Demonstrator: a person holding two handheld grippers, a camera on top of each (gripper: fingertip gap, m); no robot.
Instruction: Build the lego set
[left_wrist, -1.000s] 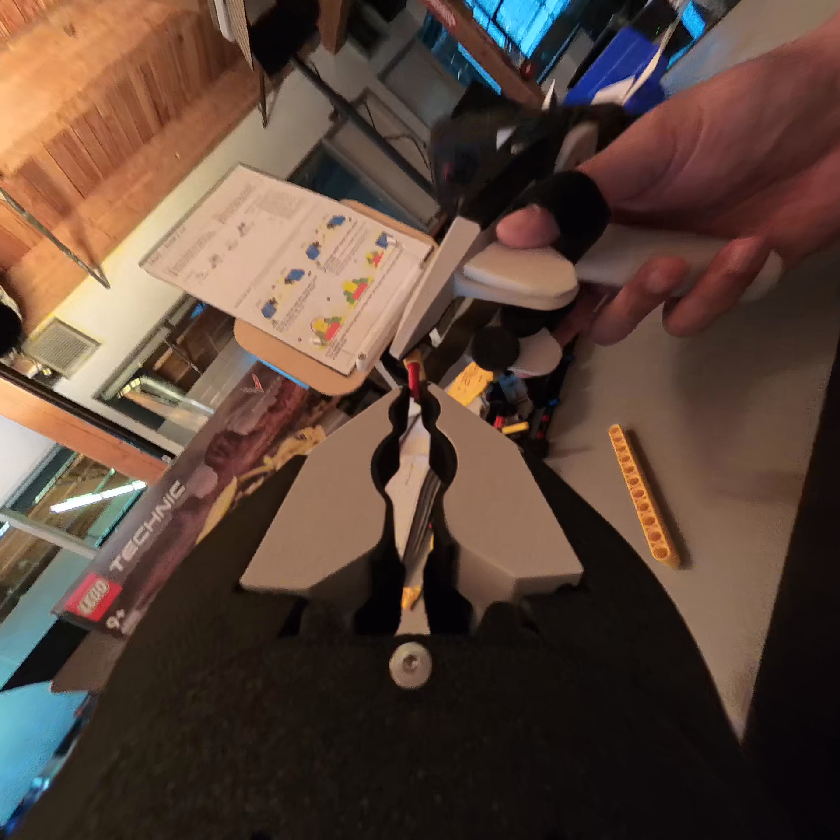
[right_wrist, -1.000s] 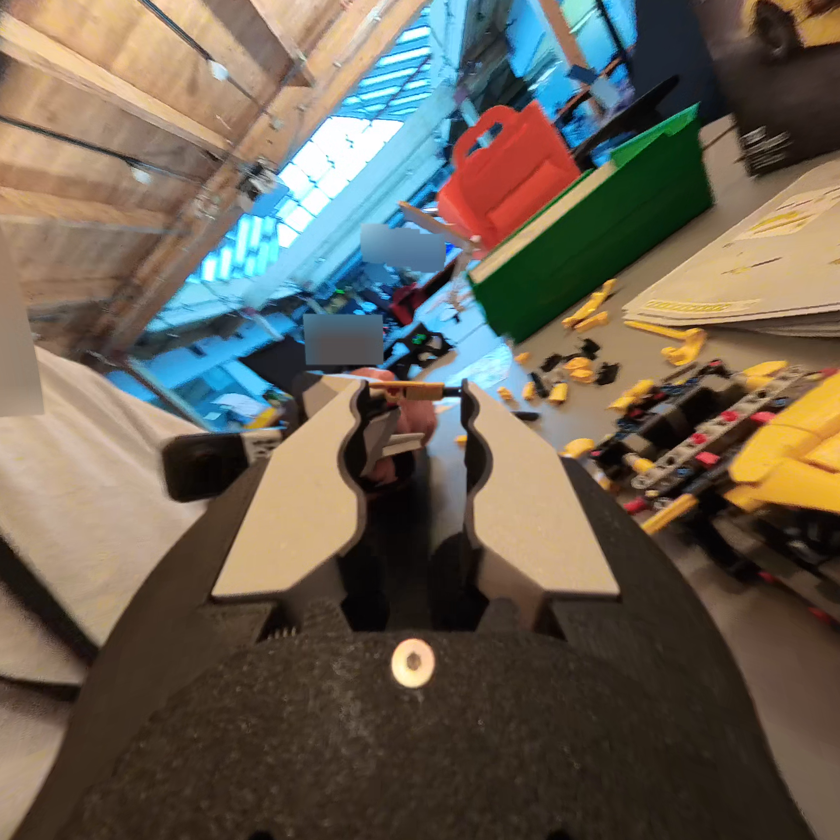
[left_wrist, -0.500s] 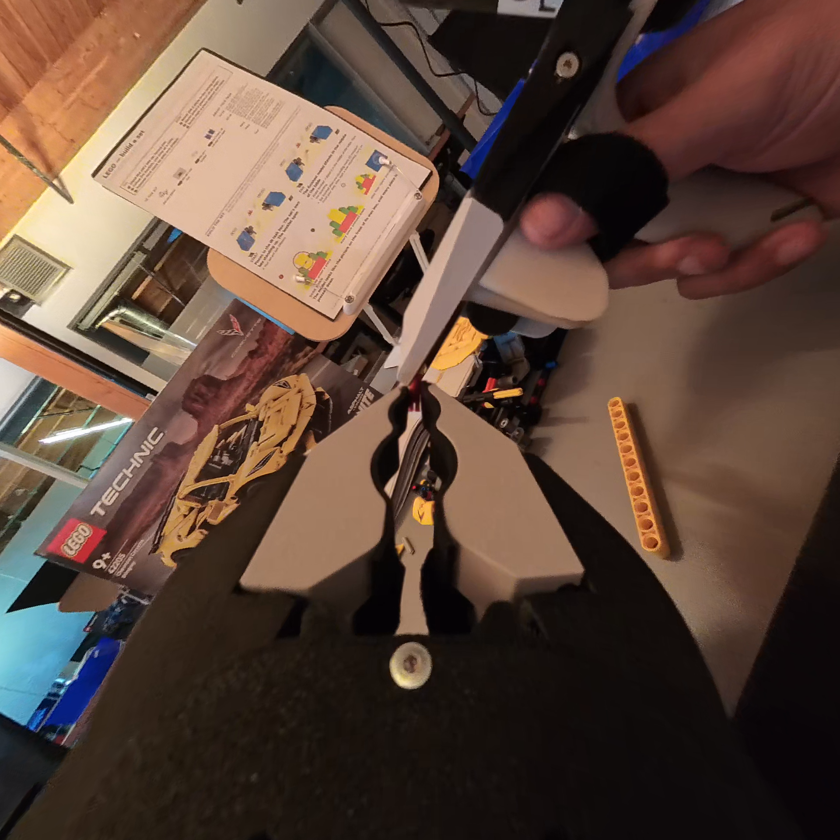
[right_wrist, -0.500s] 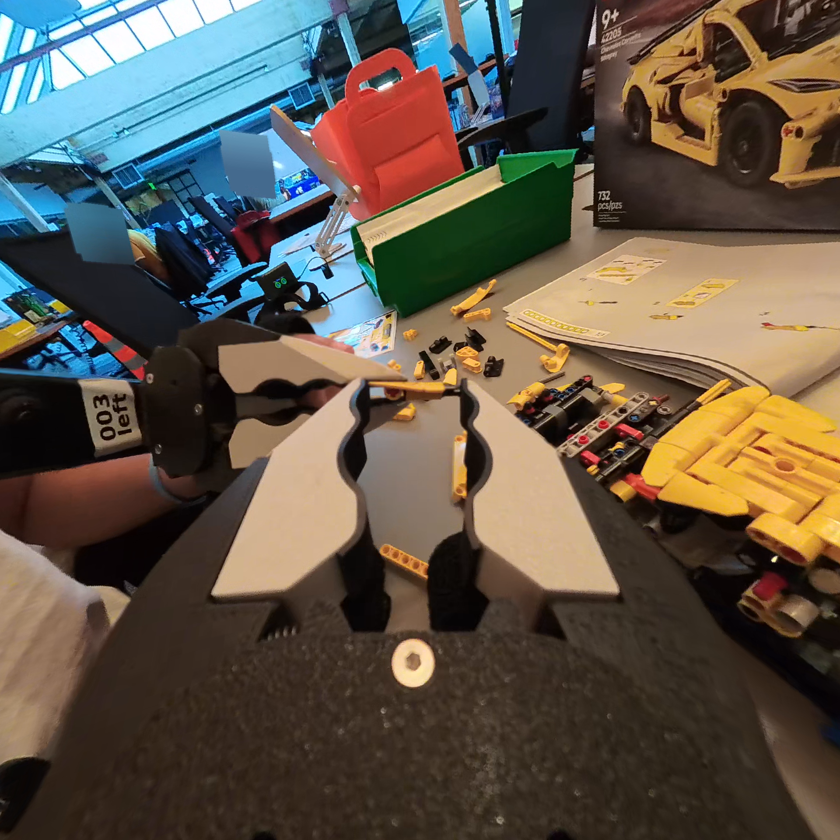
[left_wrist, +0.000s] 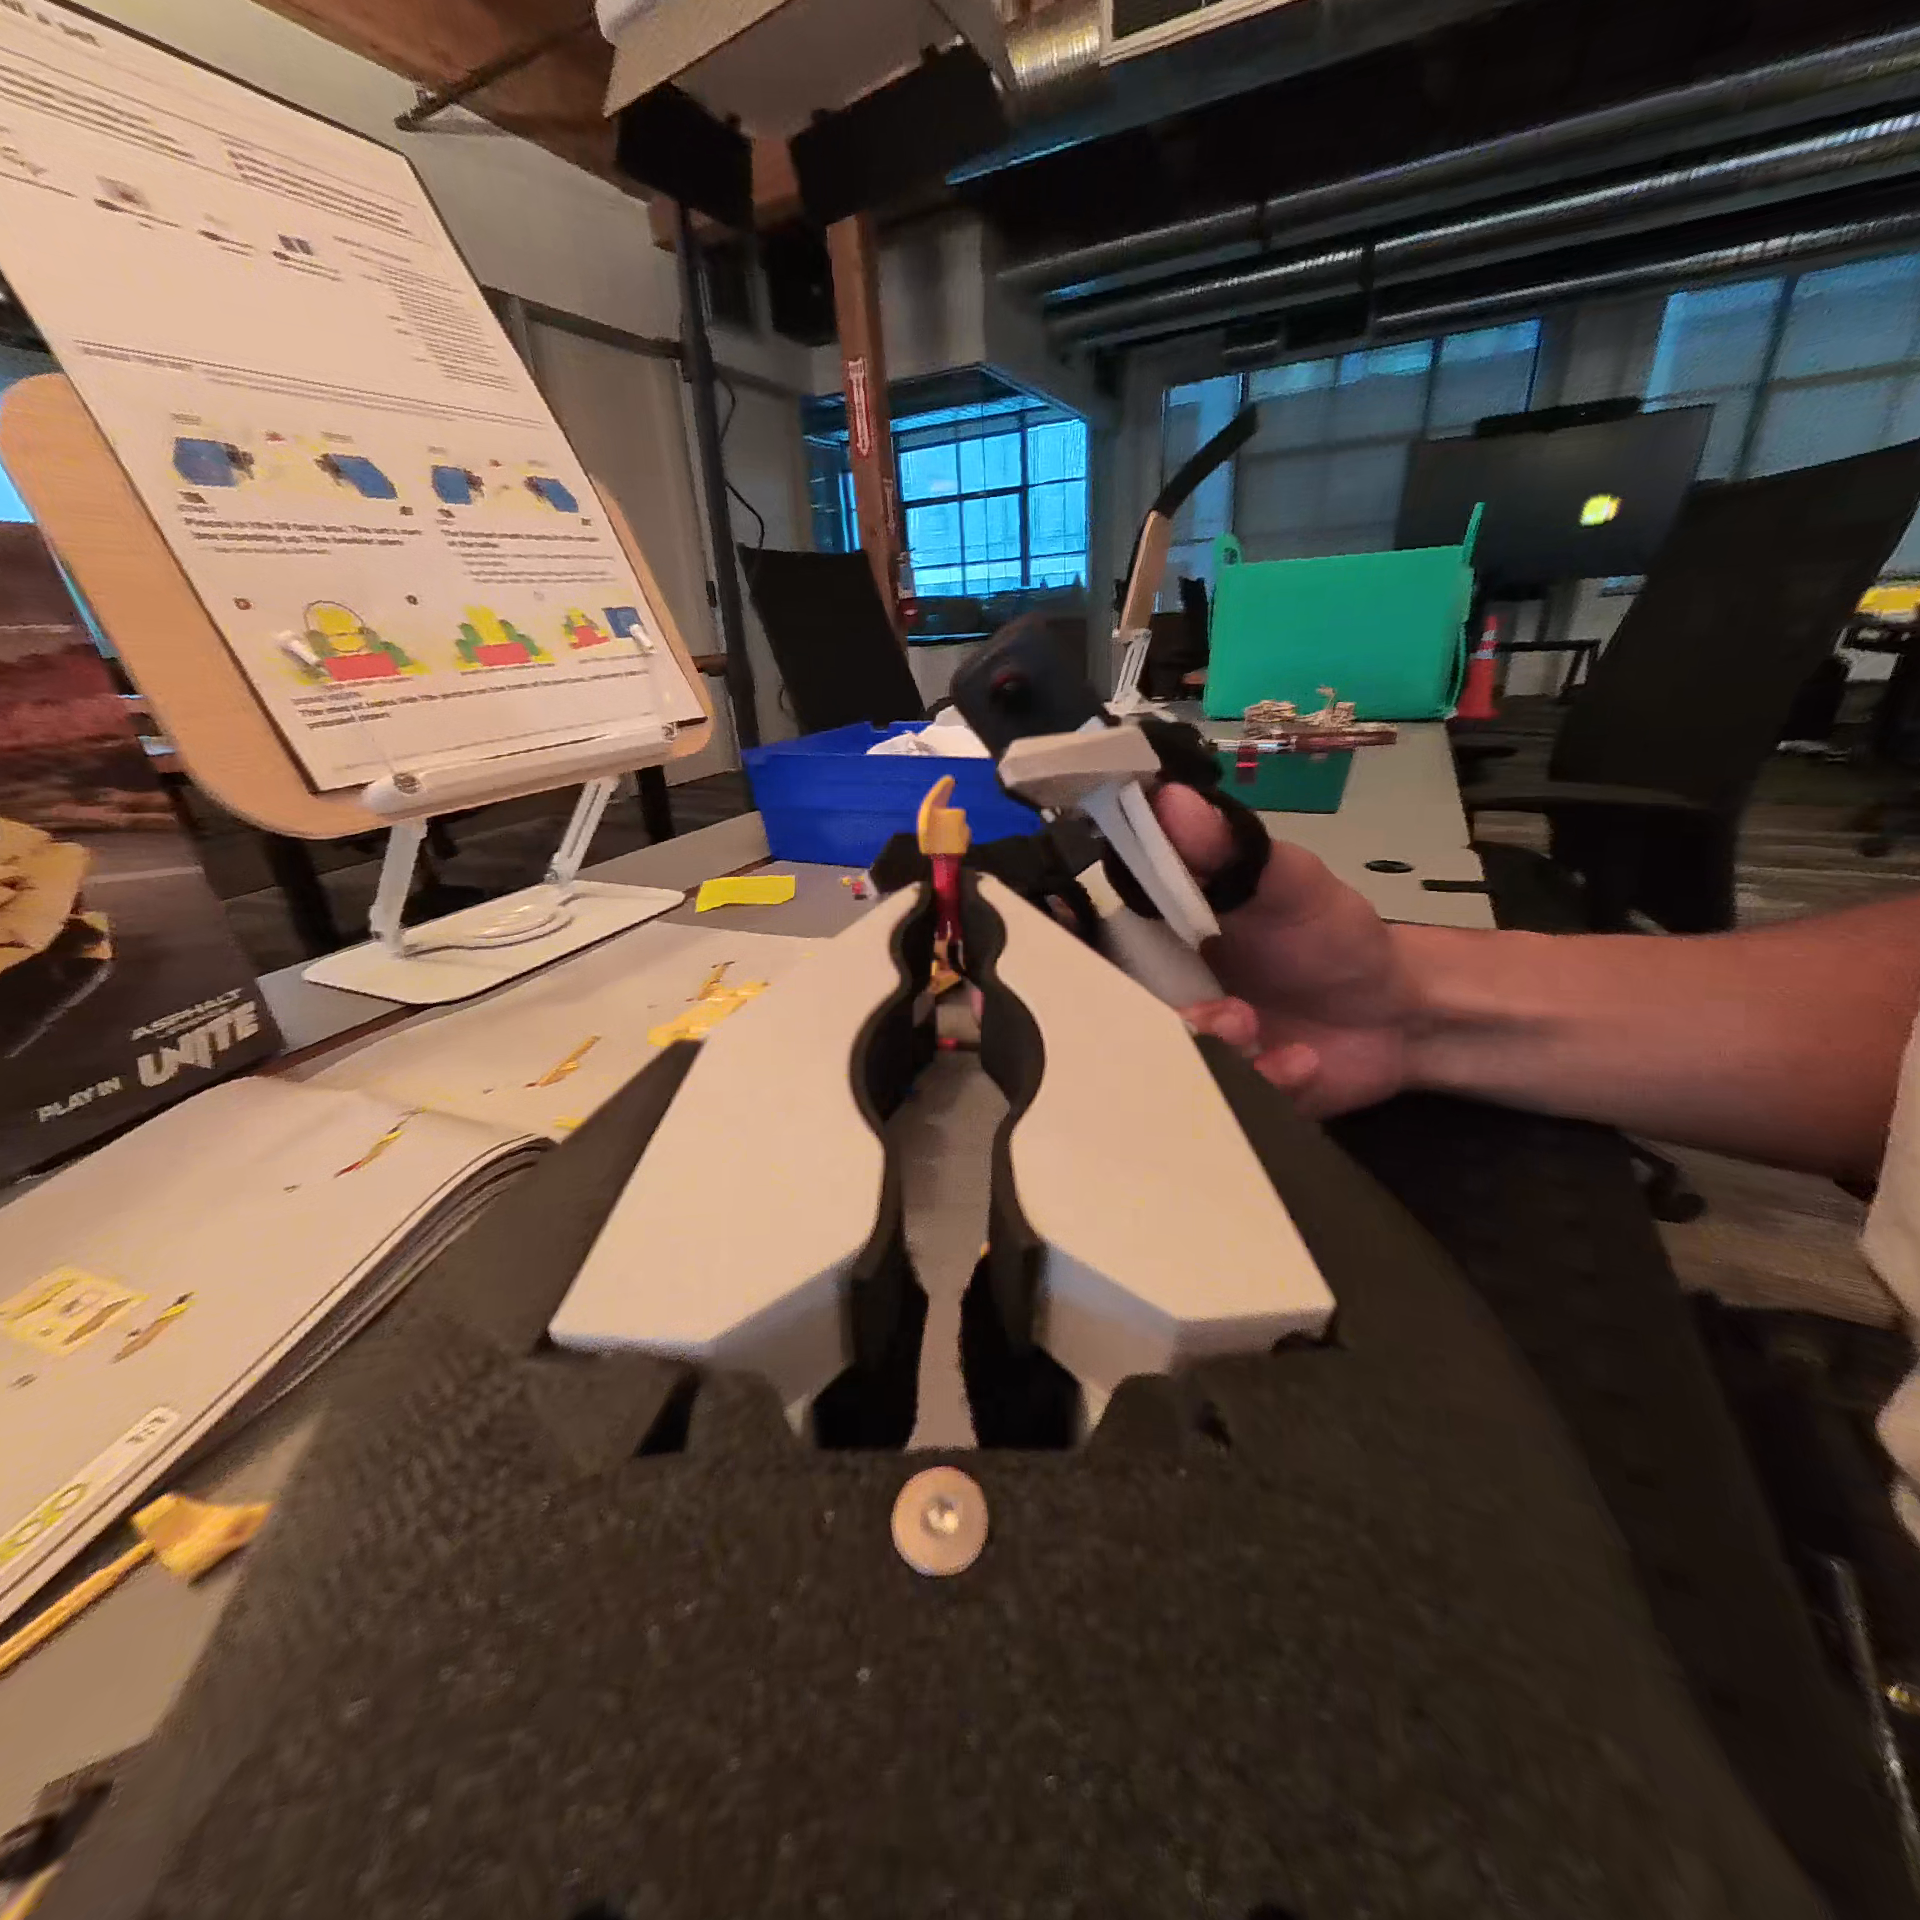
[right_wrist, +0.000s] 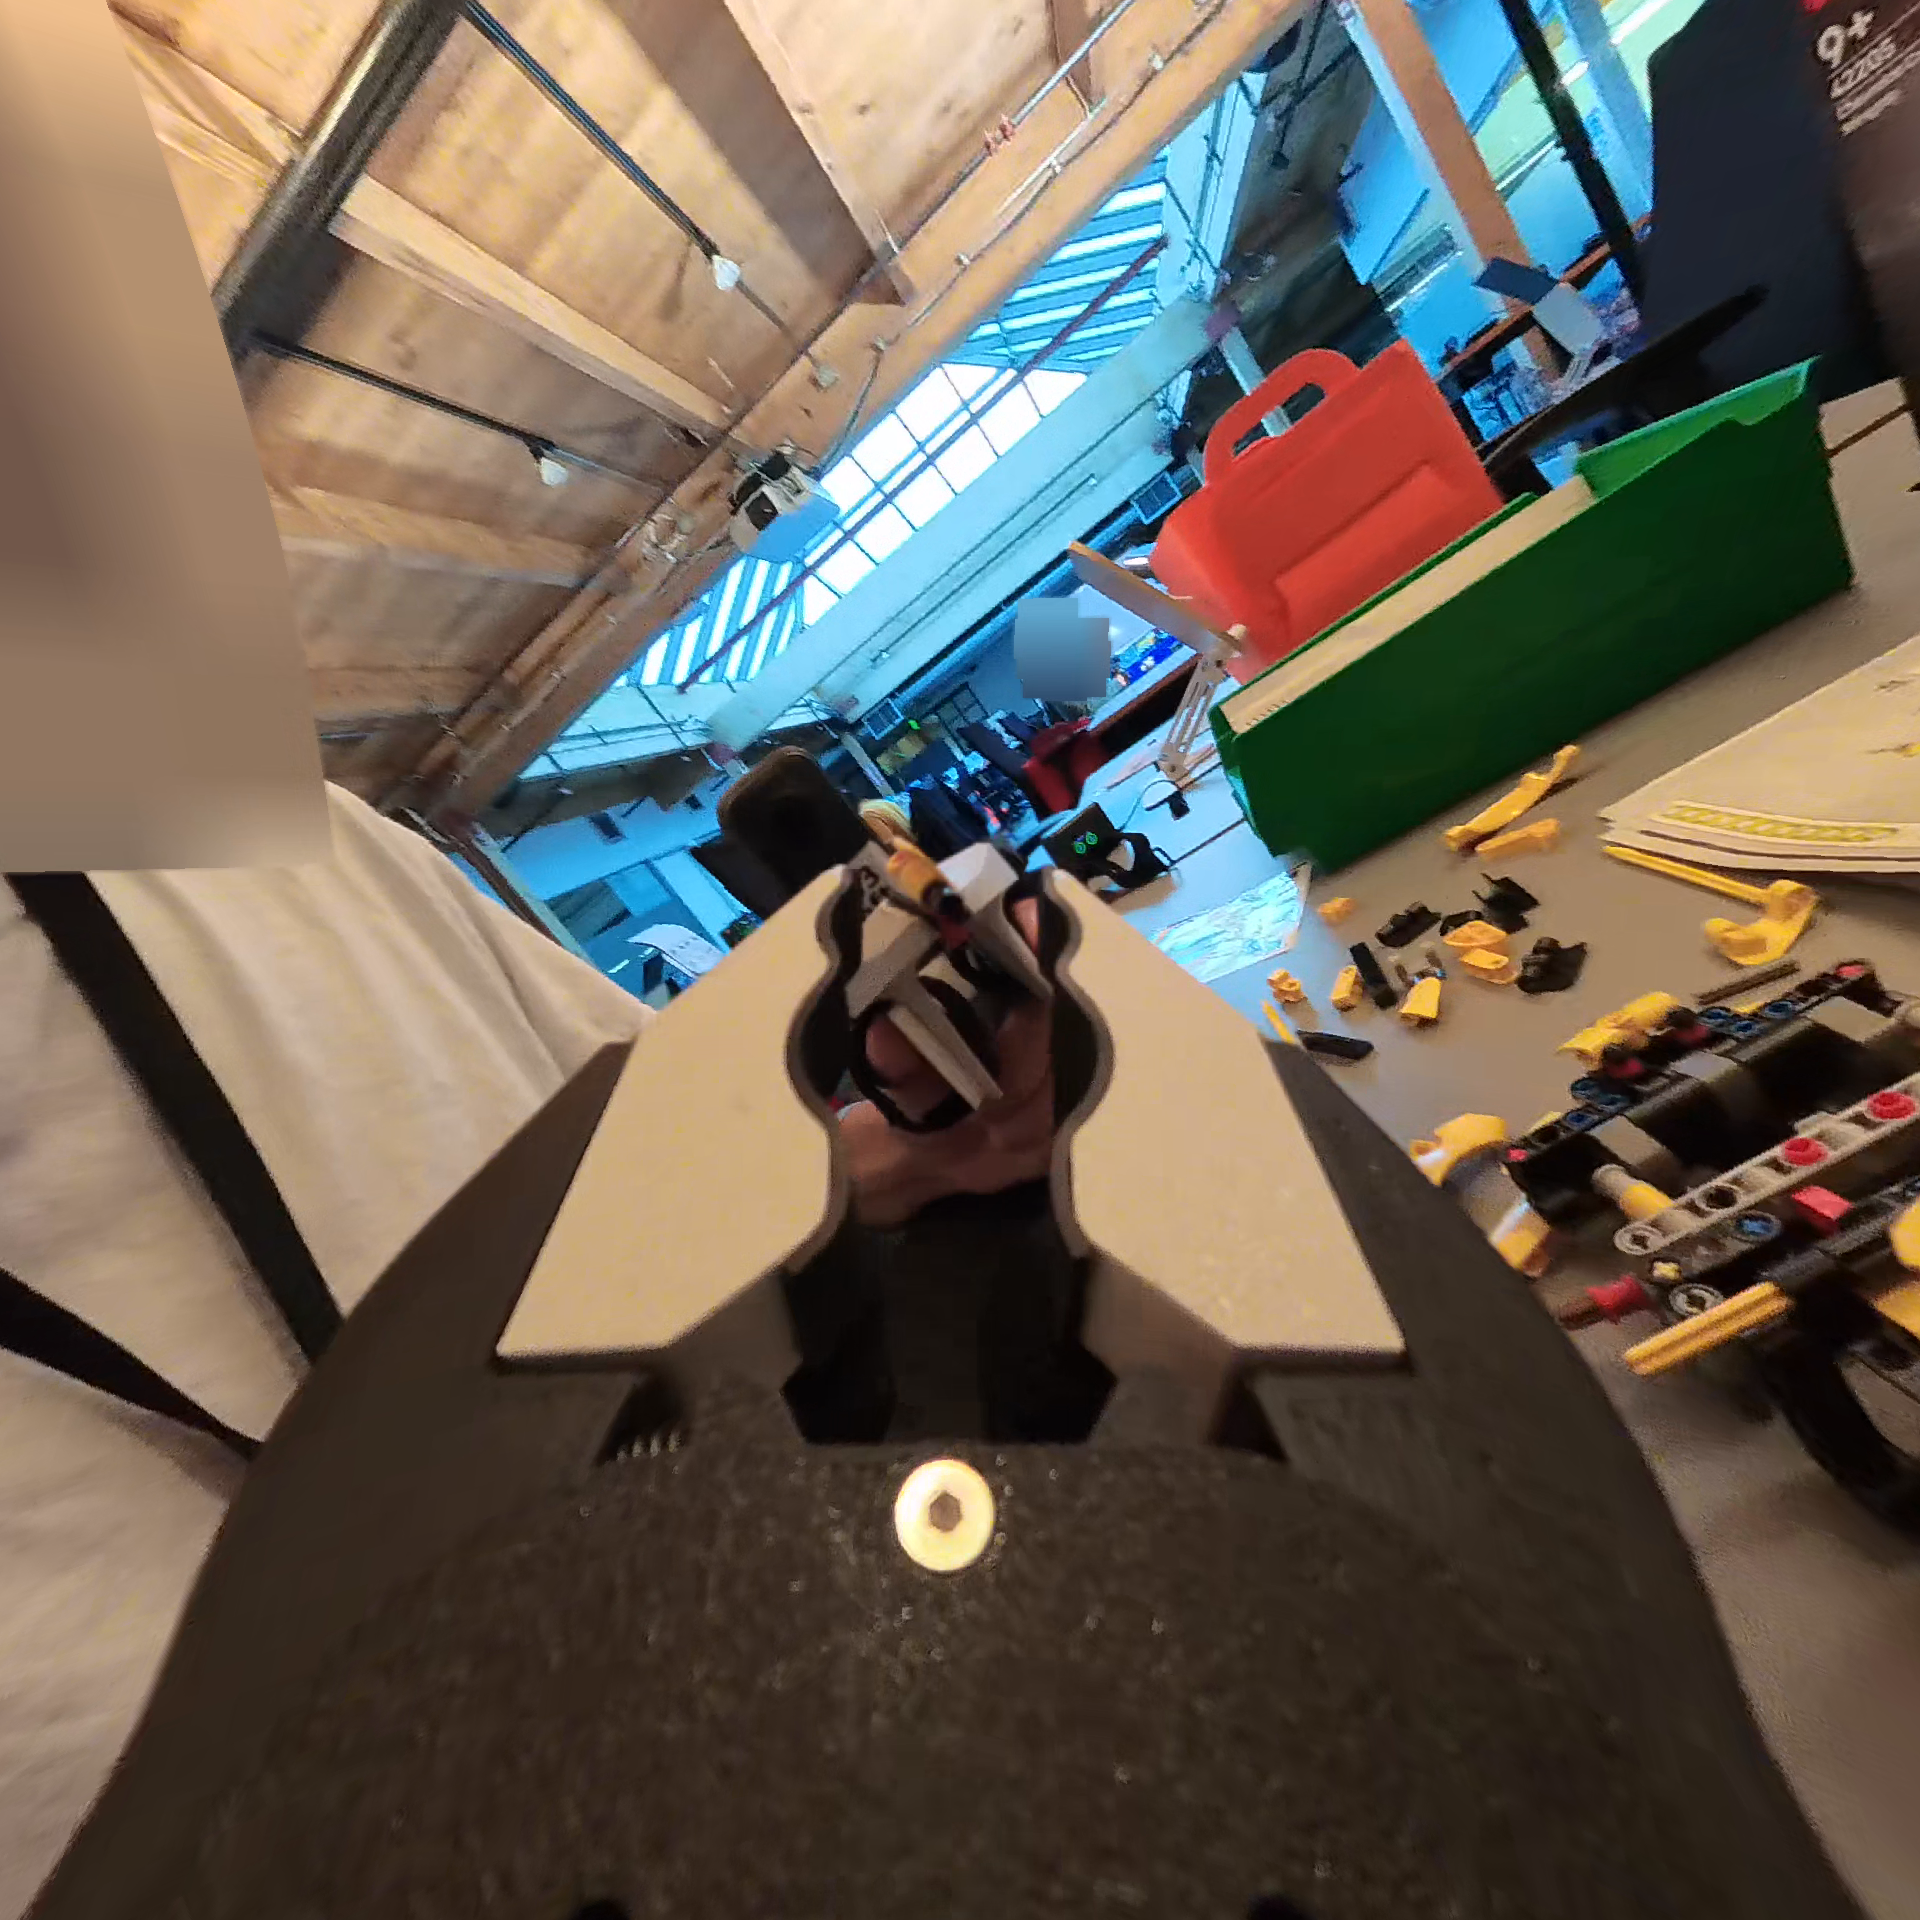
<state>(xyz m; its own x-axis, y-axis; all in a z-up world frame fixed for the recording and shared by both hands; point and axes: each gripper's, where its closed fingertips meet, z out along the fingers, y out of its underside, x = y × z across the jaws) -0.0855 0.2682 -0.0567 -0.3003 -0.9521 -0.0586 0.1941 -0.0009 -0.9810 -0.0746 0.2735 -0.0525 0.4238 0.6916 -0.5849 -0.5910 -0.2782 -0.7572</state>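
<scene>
My left gripper (left_wrist: 943, 883) is shut on a thin red axle (left_wrist: 945, 899) that stands upright, with a small yellow piece (left_wrist: 943, 826) on its top end. My right gripper (left_wrist: 1081, 769), held by a hand (left_wrist: 1299, 966), is just behind and right of it. In the right wrist view my right gripper (right_wrist: 945, 888) has its jaws apart with nothing spanning them. Beyond them I see the left gripper (right_wrist: 935, 935) with the yellow piece (right_wrist: 909, 883). The partly built yellow and black model (right_wrist: 1714, 1174) lies on the table at the right.
Loose yellow and black pieces (right_wrist: 1455, 956) lie before a green bin (right_wrist: 1538, 665) and a red bag (right_wrist: 1330, 499). An open instruction booklet (left_wrist: 208, 1226), the set's box (left_wrist: 104, 935), a sheet on a stand (left_wrist: 312, 468) and a blue bin (left_wrist: 862, 790) are around.
Both views have swung round. The yellow piece that spanned my right gripper's tips now sits on the red axle in my left gripper. The right gripper has drawn back from it.
</scene>
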